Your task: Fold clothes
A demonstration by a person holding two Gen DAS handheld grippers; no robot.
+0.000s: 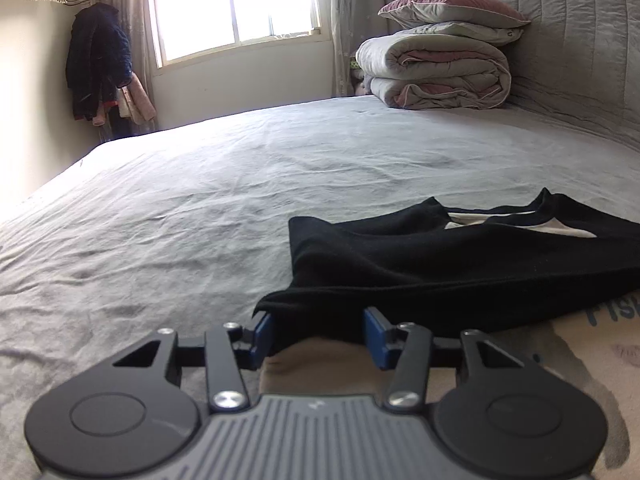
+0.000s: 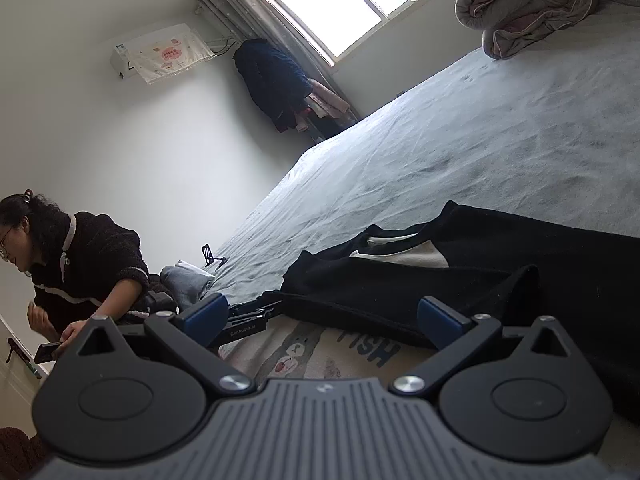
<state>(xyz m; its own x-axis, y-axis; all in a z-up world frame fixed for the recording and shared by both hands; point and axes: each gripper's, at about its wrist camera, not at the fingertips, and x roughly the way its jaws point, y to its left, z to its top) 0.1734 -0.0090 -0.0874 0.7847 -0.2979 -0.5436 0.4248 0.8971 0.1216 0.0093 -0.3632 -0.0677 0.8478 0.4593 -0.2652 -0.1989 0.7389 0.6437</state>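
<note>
The left tongs (image 1: pixel 320 338) lay low over the bed (image 1: pixel 200 208), blue pads spread wide around a fold of the black garment (image 1: pixel 440 264) without pinching it. The right tongs (image 2: pixel 324 316) tilted, likewise gaping. The soft knit garment lay rumpled on the wrinkled grey sheet, overlapping a beige printed cloth (image 2: pixel 320 356) reading "FISH".

- My left gripper (image 1: pixel 318 336) has black cloth draped between its spread pads, so I cannot tell whether they touch it.
- The black garment (image 1: pixel 460 264) runs off the picture's edge to the right of that gripper.
- Print on the beige garment (image 2: pixel 320 354) ahead of my right gripper (image 2: pixel 322 316) is half covered; I read only "FISH".
- The folded quilt (image 2: pixel 528 4) far ahead is cropped at the top.
</note>
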